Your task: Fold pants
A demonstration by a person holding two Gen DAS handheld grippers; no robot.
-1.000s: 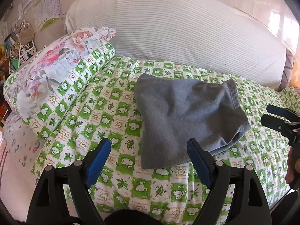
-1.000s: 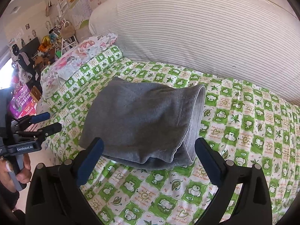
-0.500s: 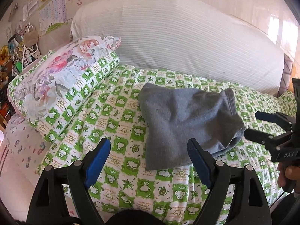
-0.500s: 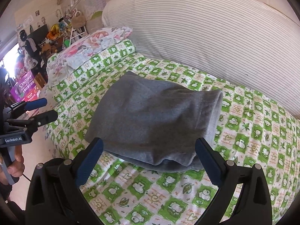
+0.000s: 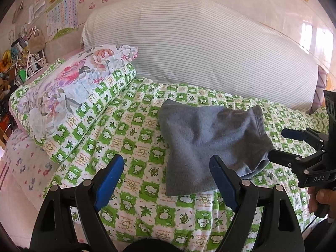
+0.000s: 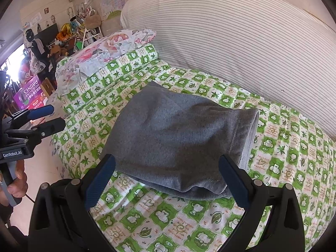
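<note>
The grey pants (image 5: 210,140) lie folded into a compact stack on the green-and-white checked bed cover (image 5: 134,130); they also show in the right wrist view (image 6: 178,145). My left gripper (image 5: 167,178) is open and empty, held above the bed's front edge, left of and short of the pants. My right gripper (image 6: 167,178) is open and empty, just short of the near edge of the pants. Each gripper shows in the other's view, the right one (image 5: 279,145) at the pants' right side, the left one (image 6: 52,117) off the bed's left edge.
A floral pillow (image 5: 69,88) on a rolled checked quilt lies at the left. A large striped white bolster (image 5: 201,48) runs along the back wall. Cluttered shelves (image 6: 63,35) and a purple box (image 6: 29,94) stand beyond the bed's left end.
Both grippers have drawn back and risen a little from the folded pants, which look smaller and farther now. The pants have not moved. Both stay open.
</note>
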